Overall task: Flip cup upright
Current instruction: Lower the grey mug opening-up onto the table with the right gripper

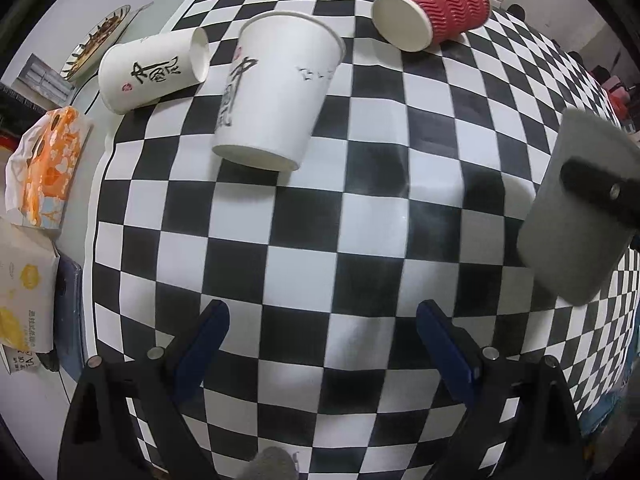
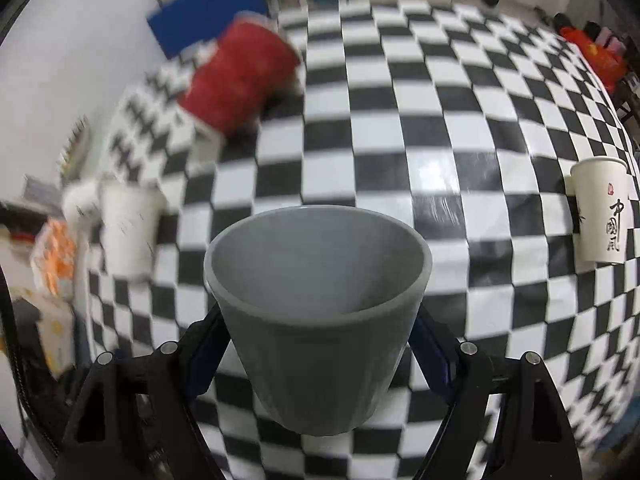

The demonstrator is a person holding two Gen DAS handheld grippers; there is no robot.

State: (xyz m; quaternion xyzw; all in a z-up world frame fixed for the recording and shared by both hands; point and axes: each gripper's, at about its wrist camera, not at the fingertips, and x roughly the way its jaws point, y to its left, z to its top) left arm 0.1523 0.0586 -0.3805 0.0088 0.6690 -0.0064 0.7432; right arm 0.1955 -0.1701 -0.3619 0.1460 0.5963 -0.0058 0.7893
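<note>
My right gripper point(image 2: 318, 340) is shut on a grey cup point(image 2: 316, 320), held mouth up above the checkered cloth; the same cup point(image 1: 576, 216) shows at the right edge of the left wrist view, in the air. My left gripper point(image 1: 322, 344) is open and empty, low over the cloth. A white paper cup with black calligraphy point(image 1: 276, 96) stands upright beyond it. Another white cup point(image 1: 154, 72) lies on its side at the cloth's left edge. A red ribbed cup point(image 1: 436, 8) lies on its side at the back.
The checkered cloth point(image 1: 360, 220) covers the table. A third white cup point(image 2: 600, 208) stands upright at the right. An orange tissue pack point(image 1: 48, 164), a yellow-printed box point(image 1: 24, 300) and a plate point(image 1: 96, 40) sit off the left edge.
</note>
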